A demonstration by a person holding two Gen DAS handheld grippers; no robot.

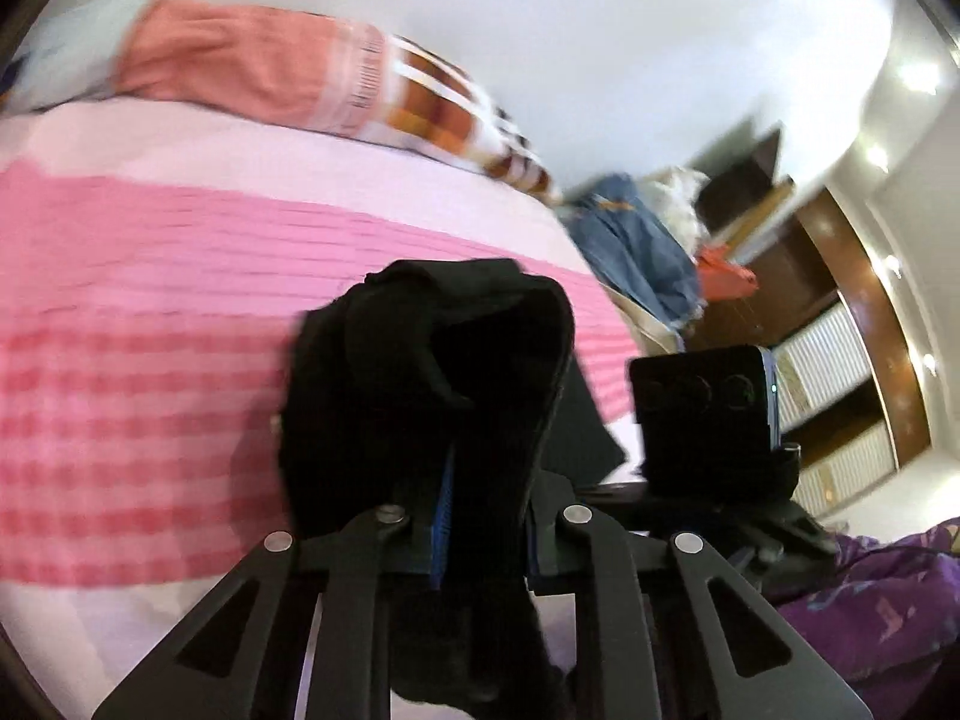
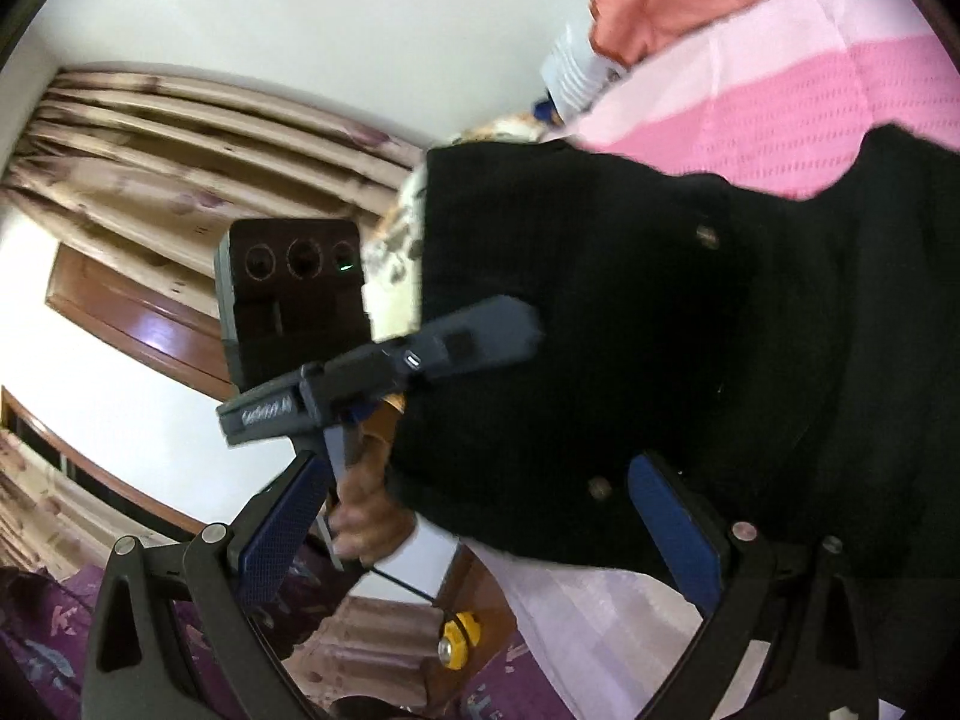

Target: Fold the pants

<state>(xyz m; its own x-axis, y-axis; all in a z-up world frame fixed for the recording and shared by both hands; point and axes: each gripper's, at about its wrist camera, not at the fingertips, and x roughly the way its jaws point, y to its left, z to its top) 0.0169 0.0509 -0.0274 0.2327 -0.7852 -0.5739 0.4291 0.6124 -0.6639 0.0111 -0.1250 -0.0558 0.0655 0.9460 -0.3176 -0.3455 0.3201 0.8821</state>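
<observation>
Black linkage arms fill the bottom of the left wrist view, and between them the left tool [image 1: 480, 516] has its blue pads [image 1: 445, 516] drawn close together, pinching a bunched fold of the black pants [image 1: 432, 372]; the cloth humps up over the fingertips and hangs down between the arms. Beyond it lies the bed [image 1: 180, 300], covered by a spread with pink and pale stripes, with an orange pillow [image 1: 240, 66] at its far edge and a heap of blue cloth [image 1: 642, 240] past the bed's corner. Just right of the pinched fold stands the other handheld device with its dark camera block [image 1: 702, 414]. In the right wrist view the right tool [image 2: 480, 528] stands spread wide, its two blue pads [image 2: 282, 534] well apart with nothing pressed between them. The pants [image 2: 630, 330] spread as a broad black sheet across the middle and right of that view, over the pink bed cover [image 2: 810, 102], two small metal buttons showing on the cloth. At the sheet's left edge a hand [image 2: 366, 516] grips the left device's handle, and beige curtains [image 2: 180, 138] hang behind
</observation>
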